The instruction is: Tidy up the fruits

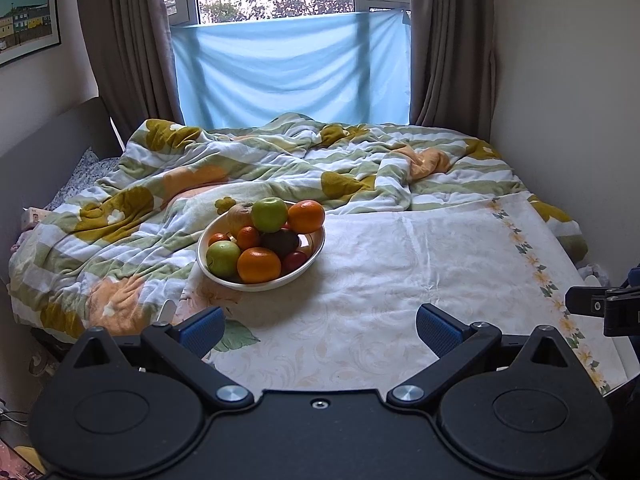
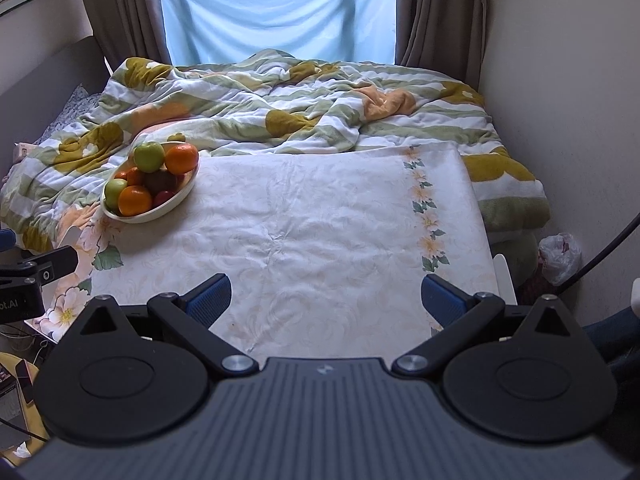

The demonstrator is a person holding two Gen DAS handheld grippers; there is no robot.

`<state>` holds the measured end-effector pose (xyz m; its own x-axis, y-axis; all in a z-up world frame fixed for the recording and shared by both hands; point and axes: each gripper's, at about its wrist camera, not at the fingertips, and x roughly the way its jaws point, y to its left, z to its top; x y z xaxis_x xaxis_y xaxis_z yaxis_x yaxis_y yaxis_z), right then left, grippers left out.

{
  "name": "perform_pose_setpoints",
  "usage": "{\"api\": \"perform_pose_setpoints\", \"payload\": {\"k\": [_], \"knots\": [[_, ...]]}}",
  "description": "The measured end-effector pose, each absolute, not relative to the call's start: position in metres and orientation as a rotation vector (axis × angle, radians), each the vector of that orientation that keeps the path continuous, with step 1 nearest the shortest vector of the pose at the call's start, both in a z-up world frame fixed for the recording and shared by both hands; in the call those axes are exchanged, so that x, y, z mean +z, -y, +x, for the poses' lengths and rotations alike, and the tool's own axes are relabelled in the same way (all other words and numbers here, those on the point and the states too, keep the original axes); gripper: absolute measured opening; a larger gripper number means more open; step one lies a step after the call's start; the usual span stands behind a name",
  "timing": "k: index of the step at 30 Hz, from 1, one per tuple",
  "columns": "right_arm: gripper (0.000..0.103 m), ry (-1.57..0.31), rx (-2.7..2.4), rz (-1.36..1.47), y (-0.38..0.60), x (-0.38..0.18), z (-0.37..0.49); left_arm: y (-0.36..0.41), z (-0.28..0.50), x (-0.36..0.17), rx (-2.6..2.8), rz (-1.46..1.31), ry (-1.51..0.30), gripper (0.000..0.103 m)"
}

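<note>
Nearest the viewer, the left gripper (image 1: 320,330) hovers over a cream floral tablecloth (image 1: 400,288), its two blue-padded fingers (image 1: 202,330) spread wide apart with nothing between them. The right gripper (image 2: 326,298) is held the same way beside it, fingers (image 2: 210,298) spread wide and holding nothing, above the same cloth. A little further on, at the far left corner of the cloth, sits a white oval bowl (image 1: 310,258) piled with fruit: a large orange (image 1: 259,265) at the front, a green apple (image 1: 223,258) just left of it, a dark red fruit (image 1: 294,261) to the right, a second green apple (image 1: 269,214) and another orange (image 1: 306,216) stacked on top at the back. Behind the bowl lies a rumpled duvet (image 1: 160,200) striped in green and white with mustard flowers. Farthest away, a pale blue sheet (image 1: 288,72) hangs across the window between brown curtains (image 1: 128,40).
</note>
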<state>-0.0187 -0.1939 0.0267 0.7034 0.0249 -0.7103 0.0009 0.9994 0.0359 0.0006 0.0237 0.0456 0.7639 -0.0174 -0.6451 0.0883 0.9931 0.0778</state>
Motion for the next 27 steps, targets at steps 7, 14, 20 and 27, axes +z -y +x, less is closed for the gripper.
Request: {"api": "perform_pose_setpoints", "payload": {"k": [7,14,20,27], "knots": [[0.103,-0.79,0.006,0.038,0.1964,0.0252,-0.0202,-0.0244,0.0013,0.0456,-0.054,0.108,-0.701,0.103],[0.103,-0.796,-0.008,0.04,0.1957,0.0236,-0.0202,-0.0263,0.0013,0.0459,-0.05,0.109,-0.699,0.103],[0.103,-0.804,-0.02,0.043,0.1938,0.0239,-0.021,-0.0305,0.0005,0.0451,-0.046,0.111,-0.693,0.103],[0.103,-0.806,-0.023,0.042,0.1936,0.024,-0.0198,-0.0301,-0.0007,0.0446,-0.047,0.118,-0.686,0.103]]}}
